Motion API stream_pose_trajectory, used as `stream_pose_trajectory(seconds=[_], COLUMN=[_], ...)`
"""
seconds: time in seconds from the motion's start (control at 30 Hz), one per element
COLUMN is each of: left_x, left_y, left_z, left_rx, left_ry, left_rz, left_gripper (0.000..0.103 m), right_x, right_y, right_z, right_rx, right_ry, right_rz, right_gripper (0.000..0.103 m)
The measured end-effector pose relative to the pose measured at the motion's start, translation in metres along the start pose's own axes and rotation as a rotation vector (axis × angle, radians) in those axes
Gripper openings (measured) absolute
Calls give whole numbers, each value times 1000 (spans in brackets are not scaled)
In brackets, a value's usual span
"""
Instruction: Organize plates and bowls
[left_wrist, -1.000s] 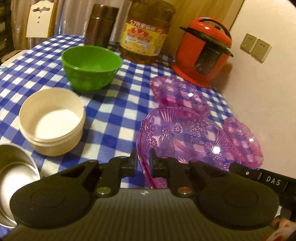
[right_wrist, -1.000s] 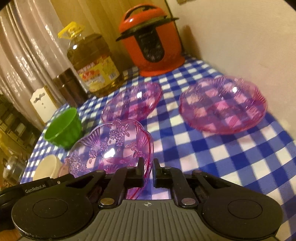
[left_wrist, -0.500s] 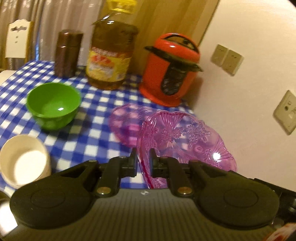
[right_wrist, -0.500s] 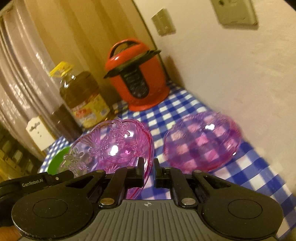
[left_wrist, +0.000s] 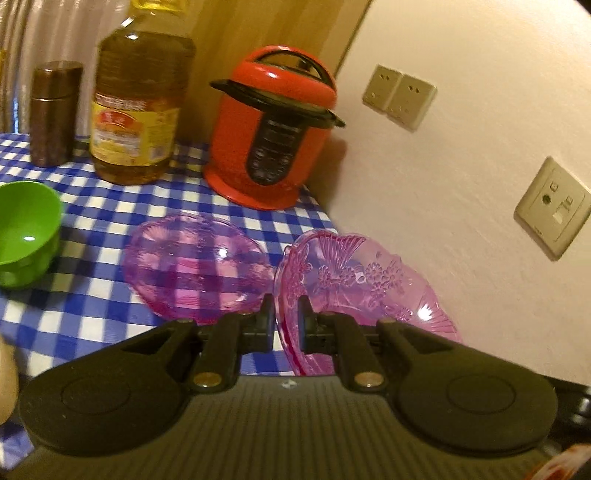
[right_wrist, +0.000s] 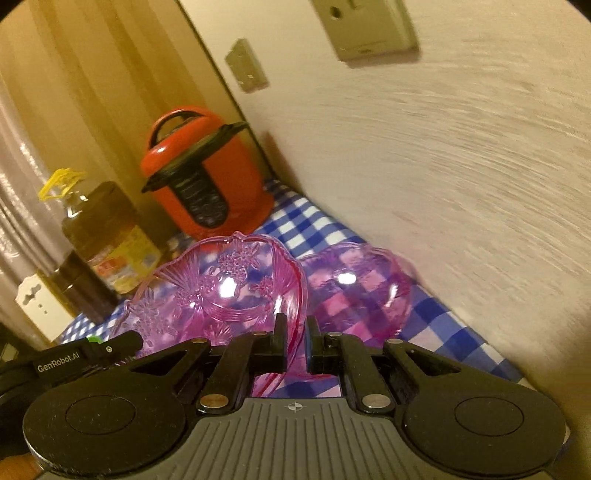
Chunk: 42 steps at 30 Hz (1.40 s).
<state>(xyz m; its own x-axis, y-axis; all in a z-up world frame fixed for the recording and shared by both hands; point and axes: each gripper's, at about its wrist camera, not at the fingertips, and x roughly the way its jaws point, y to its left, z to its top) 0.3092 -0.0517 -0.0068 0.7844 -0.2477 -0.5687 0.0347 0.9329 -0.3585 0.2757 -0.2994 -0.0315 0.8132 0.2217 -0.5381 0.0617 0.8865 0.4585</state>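
Observation:
A pink see-through plate with a flower pattern (left_wrist: 362, 280) (right_wrist: 221, 291) hangs tilted above the checked tablecloth (left_wrist: 110, 206). My left gripper (left_wrist: 285, 317) is shut on its left rim, and my right gripper (right_wrist: 295, 332) is shut on the opposite rim. A second pink plate (left_wrist: 192, 273) lies flat on the cloth left of the held one. In the right wrist view a third pink plate (right_wrist: 362, 291) rests by the wall, behind the held plate. A green bowl (left_wrist: 26, 232) stands at the left edge of the left wrist view.
A red cooker (left_wrist: 273, 129), a large oil bottle (left_wrist: 136, 110) and a brown canister (left_wrist: 51, 114) line the back of the table. The wall with sockets (left_wrist: 550, 206) runs close along the right. A sliver of a cream bowl (left_wrist: 5, 384) shows at lower left.
Both grippers have lifted the held pink plate and carried it toward the wall and the cooker. The steel bowl and most of the cream bowl have left the left wrist view.

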Motion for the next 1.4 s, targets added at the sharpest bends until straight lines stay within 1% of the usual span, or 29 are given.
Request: stream_pose_trajectory(seconds=[0.13,0.37,0.6,0.8,1.03,1.17,1.4], left_x=[15,43,74,97,117,124,132], left_y=[-9,-18,-21,-28,-31,-31,-33], left_z=[1,7,9,5,1,-3,-7], left_rx=[10,45,76,128,173,193,236], left_ry=[8,5,41,75,103,126,137], left_rz=[-31,-96,-114,-122,-95,-75,-39], left_gripper=[10,10,10,10,10,10,10], right_x=[7,23,38,51,62,70,82], right_y=[-13,-30,-34,-44,-43,-43,-38], right_z=[2,1,1,5,9,12,14], right_rx=[19,37,3,-4,-43,-61,-99], right_ry=[-7,-2,9,41,52,69,87], right_rz=[-45,-94,-154,-181,-212,-222,-234], right_gripper=[8,10,11,12,12,12,12])
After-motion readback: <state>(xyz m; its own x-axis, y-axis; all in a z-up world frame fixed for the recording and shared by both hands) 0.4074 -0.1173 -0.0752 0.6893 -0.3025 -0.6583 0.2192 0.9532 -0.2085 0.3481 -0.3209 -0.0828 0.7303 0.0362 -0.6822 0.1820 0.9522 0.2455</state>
